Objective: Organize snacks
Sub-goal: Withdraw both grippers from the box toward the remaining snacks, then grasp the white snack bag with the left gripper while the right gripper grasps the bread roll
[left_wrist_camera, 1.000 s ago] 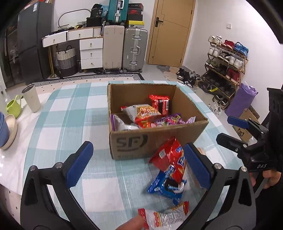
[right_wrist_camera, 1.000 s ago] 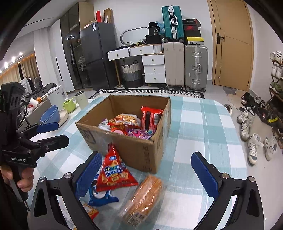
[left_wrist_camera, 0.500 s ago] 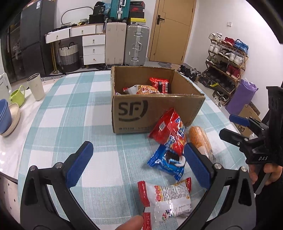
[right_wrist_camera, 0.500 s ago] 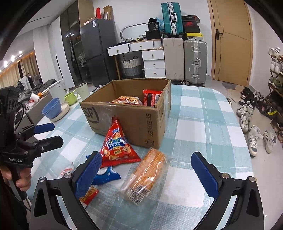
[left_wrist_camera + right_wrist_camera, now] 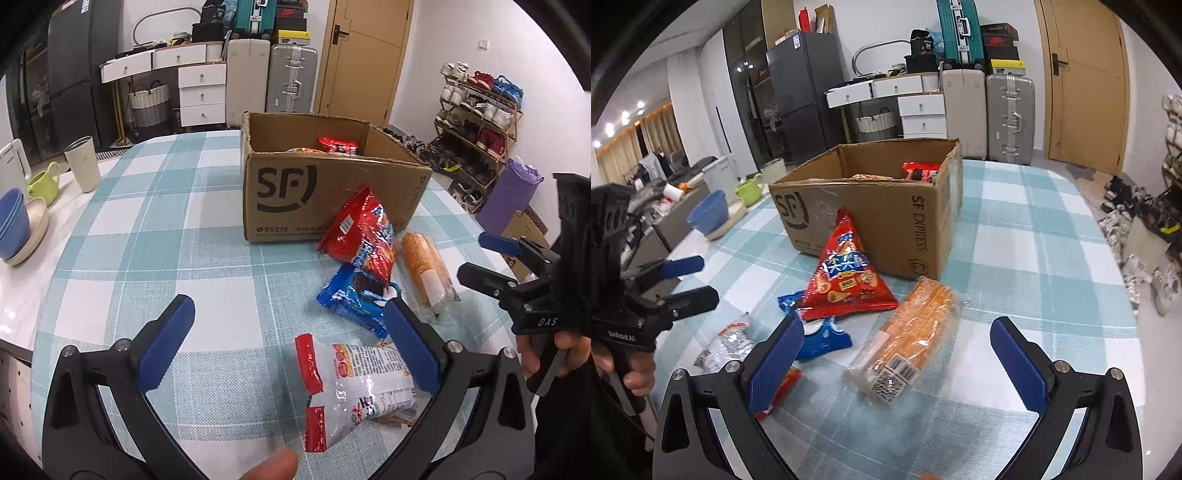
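An open SF cardboard box (image 5: 314, 195) (image 5: 871, 206) holds several snack packs. In front of it on the checked tablecloth lie a red triangular chip bag (image 5: 364, 232) (image 5: 846, 280), a blue cookie pack (image 5: 354, 299) (image 5: 820, 338), an orange wrapped snack (image 5: 424, 273) (image 5: 916, 328) and a white-and-red pack (image 5: 354, 384) (image 5: 729, 343). My left gripper (image 5: 291, 347) is open and empty, low over the white-and-red pack. My right gripper (image 5: 905, 365) is open and empty, low over the orange snack.
A beige cup (image 5: 83, 162), a green mug (image 5: 42, 182) and stacked bowls (image 5: 16, 229) stand at the table's left edge. Suitcases, drawers and a shoe rack (image 5: 476, 122) stand beyond the table.
Both grippers have dropped lower and pulled back from the box, so the loose packs in front of it now lie between their fingers. Both stay open.
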Demonstrator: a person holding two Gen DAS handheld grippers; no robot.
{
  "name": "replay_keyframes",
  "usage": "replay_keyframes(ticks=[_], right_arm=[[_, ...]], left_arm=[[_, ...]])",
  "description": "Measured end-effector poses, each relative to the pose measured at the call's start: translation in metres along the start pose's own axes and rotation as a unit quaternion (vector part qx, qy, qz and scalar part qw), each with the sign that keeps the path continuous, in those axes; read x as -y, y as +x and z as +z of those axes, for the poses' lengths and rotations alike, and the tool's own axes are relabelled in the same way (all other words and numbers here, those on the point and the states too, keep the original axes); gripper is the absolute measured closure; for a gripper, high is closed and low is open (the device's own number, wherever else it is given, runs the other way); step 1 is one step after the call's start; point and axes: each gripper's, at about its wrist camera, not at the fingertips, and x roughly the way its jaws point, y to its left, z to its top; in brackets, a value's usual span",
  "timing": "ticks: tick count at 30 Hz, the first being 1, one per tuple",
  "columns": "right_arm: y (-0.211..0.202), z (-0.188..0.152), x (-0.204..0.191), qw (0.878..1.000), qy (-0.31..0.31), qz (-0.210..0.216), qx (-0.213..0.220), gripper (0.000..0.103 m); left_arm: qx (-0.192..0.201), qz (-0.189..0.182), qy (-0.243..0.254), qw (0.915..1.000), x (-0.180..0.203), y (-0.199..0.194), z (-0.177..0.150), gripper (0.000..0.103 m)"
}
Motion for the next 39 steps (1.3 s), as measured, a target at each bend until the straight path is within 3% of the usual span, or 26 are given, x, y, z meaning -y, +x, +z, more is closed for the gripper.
replay_keyframes(ticks=[16, 21, 31, 39], right_arm=[[0.036, -0.009, 0.002, 0.998, 0.029, 0.006, -0.054, 0.001], [0.045, -0.010, 0.007, 0.997, 0.044, -0.010, -0.066, 0.018], [0.052, -0.019, 0.014, 0.994, 0.034, -0.041, -0.095, 0.021], [0.048, -0.023, 0.023, 0.994, 0.038, -0.044, -0.092, 0.025]], left_arm=[[0.002, 0.000, 0.001, 1.0000, 0.002, -0.011, -0.008, 0.001], [0.000, -0.007, 0.024, 0.9997, 0.012, -0.012, -0.012, 0.001], [-0.047, -0.025, 0.063, 0.9966, 0.033, 0.010, -0.026, 0.001], [-0.081, -0.034, 0.093, 0.9918, 0.049, 0.029, -0.039, 0.001]])
